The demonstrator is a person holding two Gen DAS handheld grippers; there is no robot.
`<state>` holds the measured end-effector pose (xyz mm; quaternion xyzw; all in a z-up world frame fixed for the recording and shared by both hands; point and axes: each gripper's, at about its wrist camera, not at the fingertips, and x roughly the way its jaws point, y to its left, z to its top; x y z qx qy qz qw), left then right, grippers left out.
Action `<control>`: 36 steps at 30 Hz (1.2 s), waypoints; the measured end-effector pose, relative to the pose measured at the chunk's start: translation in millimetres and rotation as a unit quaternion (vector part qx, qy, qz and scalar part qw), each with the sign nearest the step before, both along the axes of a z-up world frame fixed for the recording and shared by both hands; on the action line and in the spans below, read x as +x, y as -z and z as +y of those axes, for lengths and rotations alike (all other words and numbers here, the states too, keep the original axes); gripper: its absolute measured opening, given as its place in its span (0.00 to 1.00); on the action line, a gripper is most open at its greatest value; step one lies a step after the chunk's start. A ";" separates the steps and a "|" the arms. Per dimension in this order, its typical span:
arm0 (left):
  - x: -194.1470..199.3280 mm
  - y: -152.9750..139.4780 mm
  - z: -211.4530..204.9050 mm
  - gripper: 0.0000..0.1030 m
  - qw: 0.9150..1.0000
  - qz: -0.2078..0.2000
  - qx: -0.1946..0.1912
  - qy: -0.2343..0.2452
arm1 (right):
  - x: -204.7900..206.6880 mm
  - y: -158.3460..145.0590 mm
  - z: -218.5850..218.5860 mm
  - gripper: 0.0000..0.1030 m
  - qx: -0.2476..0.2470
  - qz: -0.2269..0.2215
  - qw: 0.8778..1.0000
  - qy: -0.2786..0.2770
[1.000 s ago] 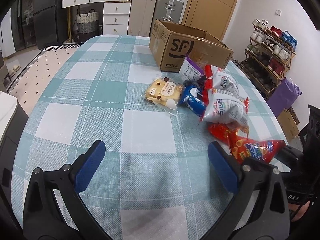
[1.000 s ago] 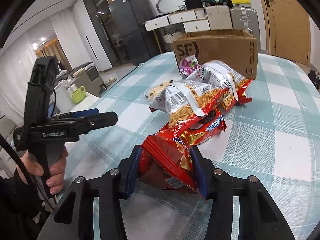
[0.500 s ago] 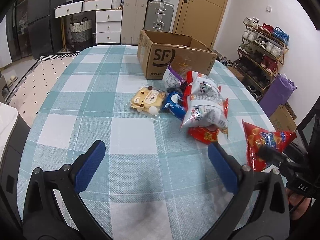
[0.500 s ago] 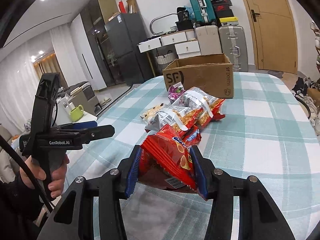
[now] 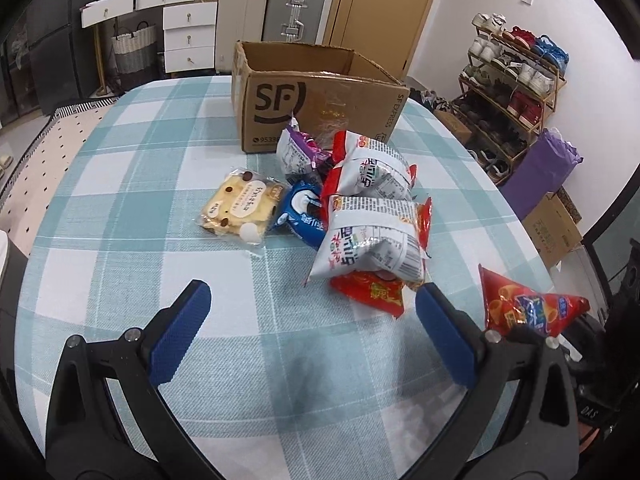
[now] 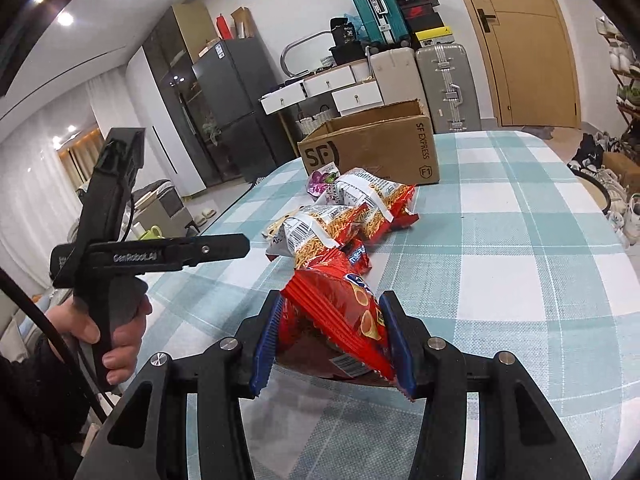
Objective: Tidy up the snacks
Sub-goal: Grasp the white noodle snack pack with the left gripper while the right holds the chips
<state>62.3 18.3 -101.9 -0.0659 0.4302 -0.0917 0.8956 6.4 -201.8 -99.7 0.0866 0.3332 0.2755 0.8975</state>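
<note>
My right gripper (image 6: 332, 340) is shut on a red chip bag (image 6: 344, 316) and holds it above the table's near edge; the same bag shows at the right of the left wrist view (image 5: 524, 304). My left gripper (image 5: 312, 336) is open and empty over bare tablecloth, short of the snack pile. The pile holds two silver-and-red noodle snack bags (image 5: 372, 236), a small red pack (image 5: 372, 292), a blue cookie pack (image 5: 304, 212), a yellow biscuit pack (image 5: 240, 208) and a purple-and-white pack (image 5: 300, 152). An open SF cardboard box (image 5: 316, 96) stands behind the pile.
The table has a teal-and-white checked cloth (image 5: 132, 184) with rounded edges. A shoe rack (image 5: 516, 92) and a purple bag (image 5: 540, 168) stand beyond the right edge. Drawers and suitcases (image 5: 256, 8) line the far wall.
My right gripper has lifted the red chip bag off the pile and drawn it back. My left gripper has moved closer to the pile and stays open.
</note>
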 end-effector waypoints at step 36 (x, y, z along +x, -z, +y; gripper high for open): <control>74.3 33.3 -46.9 0.65 0.996 0.043 -0.049 0.059 | 38.9 24.3 -15.0 0.48 0.046 0.059 0.997 0.008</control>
